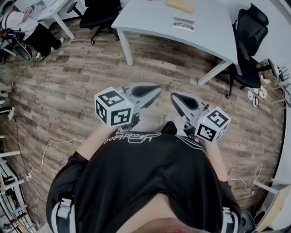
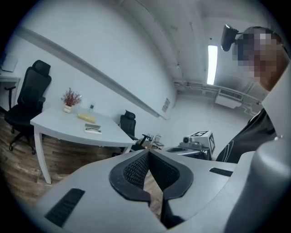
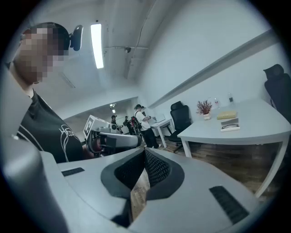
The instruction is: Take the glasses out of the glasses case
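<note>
The person's black shirt (image 1: 150, 177) fills the bottom of the head view, and both tools are held just in front of it, above the wooden floor (image 1: 68, 86). The left gripper (image 1: 158, 88) has its jaws closed: in its own view the ribbed pads (image 2: 132, 169) meet at the tips with nothing between them, only floor showing through the slit behind. The right gripper (image 1: 173, 96) is the same — pads (image 3: 157, 169) pressed together at the tips, holding nothing. The two tips point toward each other, near but apart.

Well beyond them stands a white table (image 1: 150, 20). The glasses case (image 1: 183, 24) lies on it, nearer the table's front edge than its back edge, with a dark frame outline showing on top — the glasses themselves cannot be made out clearly. A tan block (image 1: 180, 5) lies toward the back edge, just past the case. A small potted plant (image 2: 70, 98) stands at the table's far corner. A black office chair (image 1: 250, 45) sits off the table's right end.
</note>
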A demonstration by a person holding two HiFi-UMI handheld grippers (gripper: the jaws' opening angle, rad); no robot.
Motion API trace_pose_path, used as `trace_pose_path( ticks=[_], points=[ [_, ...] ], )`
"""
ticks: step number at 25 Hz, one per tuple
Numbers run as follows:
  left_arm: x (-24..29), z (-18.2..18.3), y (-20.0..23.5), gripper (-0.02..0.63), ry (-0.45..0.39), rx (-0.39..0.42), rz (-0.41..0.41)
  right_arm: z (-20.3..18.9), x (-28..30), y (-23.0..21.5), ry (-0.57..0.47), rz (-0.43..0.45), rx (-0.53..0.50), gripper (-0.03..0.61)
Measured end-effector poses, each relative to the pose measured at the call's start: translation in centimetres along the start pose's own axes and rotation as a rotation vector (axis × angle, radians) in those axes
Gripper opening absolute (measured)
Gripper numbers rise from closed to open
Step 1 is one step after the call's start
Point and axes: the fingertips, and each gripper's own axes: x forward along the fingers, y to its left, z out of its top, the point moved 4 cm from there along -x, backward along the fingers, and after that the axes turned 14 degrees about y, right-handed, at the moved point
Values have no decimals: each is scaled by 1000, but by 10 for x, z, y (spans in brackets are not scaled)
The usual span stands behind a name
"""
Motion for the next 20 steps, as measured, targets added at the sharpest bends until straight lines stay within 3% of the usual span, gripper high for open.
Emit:
trace_pose_path(
  ticks=[3, 11, 20],
  points=[
    [-4, 0, 2, 8, 4, 29, 34, 2, 4, 2, -4, 15, 4, 9],
    [-17, -7, 10, 7, 11, 14, 35, 7, 16, 11, -2, 7, -5, 9],
    [-23, -16, 11, 7, -1, -28, -8, 2, 21, 21, -12, 45, 35, 8]
  ],
)
